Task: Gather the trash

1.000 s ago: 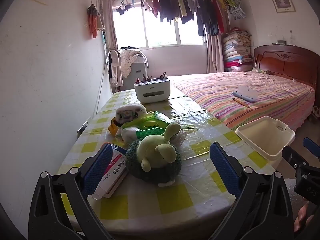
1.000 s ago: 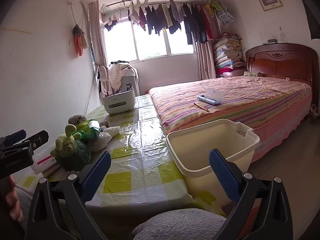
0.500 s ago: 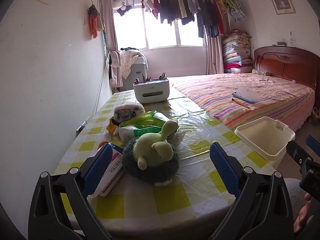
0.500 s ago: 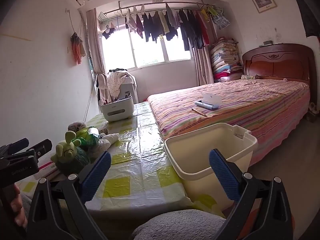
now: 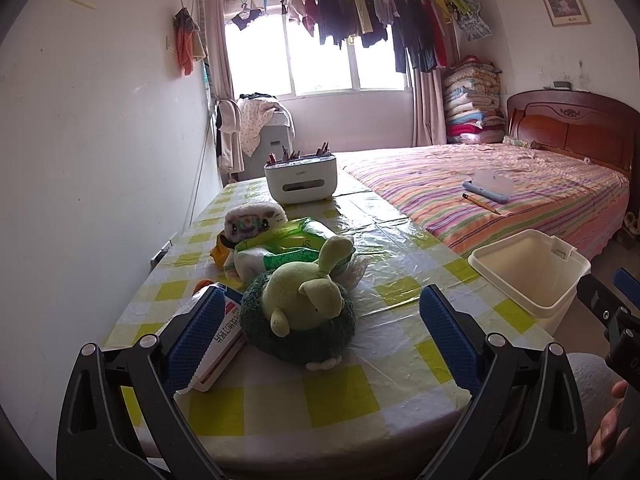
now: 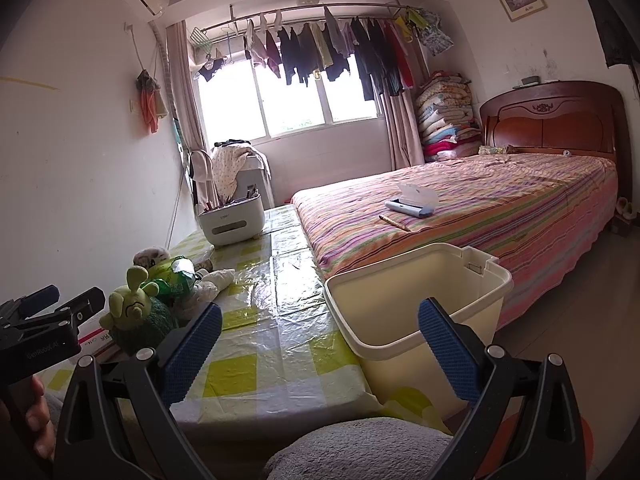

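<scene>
A cream plastic bin (image 5: 528,276) (image 6: 416,300) stands empty beside the table's right edge. On the yellow-checked tablecloth (image 5: 340,392) lie a green plastic wrapper (image 5: 284,244) (image 6: 176,276), crumpled white paper (image 6: 218,278), a small orange scrap (image 5: 218,254) and a white-and-red carton (image 5: 224,340). My left gripper (image 5: 320,336) is open, hovering before the table's near end, short of a green plush toy (image 5: 300,316). My right gripper (image 6: 320,348) is open and holds nothing, hanging in front of the bin. Each gripper shows at the other view's edge.
A white pen-holder box (image 5: 300,178) sits at the table's far end and a white plush pouch (image 5: 252,218) behind the wrapper. A striped bed (image 6: 480,208) with a blue case and pencil lies to the right. A wall borders the table's left side. A grey-clad knee (image 6: 360,452) is below.
Both grippers have drawn back slightly and tilted upward, so the table and bin sit a little lower and farther. Nothing was grasped or moved.
</scene>
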{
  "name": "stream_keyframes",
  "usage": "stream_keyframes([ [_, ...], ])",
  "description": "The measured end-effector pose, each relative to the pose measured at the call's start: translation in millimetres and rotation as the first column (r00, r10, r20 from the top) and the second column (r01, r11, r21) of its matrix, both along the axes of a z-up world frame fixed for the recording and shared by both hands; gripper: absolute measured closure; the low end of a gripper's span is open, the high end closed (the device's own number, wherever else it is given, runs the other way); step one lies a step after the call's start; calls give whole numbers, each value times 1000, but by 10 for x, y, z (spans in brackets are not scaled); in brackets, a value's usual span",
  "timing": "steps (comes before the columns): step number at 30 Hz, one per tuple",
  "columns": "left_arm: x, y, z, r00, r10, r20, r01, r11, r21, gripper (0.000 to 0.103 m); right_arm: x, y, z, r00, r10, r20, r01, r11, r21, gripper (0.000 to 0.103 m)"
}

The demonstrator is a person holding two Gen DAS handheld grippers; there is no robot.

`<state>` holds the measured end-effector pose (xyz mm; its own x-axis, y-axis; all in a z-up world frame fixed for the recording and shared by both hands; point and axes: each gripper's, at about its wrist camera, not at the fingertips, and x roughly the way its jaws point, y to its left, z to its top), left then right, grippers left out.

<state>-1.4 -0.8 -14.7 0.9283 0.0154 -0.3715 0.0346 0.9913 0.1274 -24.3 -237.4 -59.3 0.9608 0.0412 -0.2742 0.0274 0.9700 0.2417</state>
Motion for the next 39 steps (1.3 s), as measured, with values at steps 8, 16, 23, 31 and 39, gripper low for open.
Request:
stream_keyframes([
  [8, 18, 10, -15, 1000, 3, -3, -3, 1000, -6, 7, 8, 9, -7, 1000, -2, -4, 2, 1000, -6, 7],
  [16, 9, 50, -3, 1000, 7, 1, -7, 1000, -4, 7, 5, 7, -7, 1000, -3, -2, 3, 1000, -6, 7],
  [23, 25, 38, -28, 1000, 15, 3, -15, 1000, -6, 7, -3, 6, -10, 1000, -4, 1, 4, 1000, -8, 7],
  [31, 35, 56, -36, 1000, 20, 3, -20, 1000, -7, 7, -1, 5, -11, 1000, -4, -1, 4, 1000, -8, 7],
  [39, 29, 104, -52, 1000, 25, 2, -25, 1000, -13, 7, -2, 9, -12, 1000, -4, -1, 4, 1000, -9, 7],
])
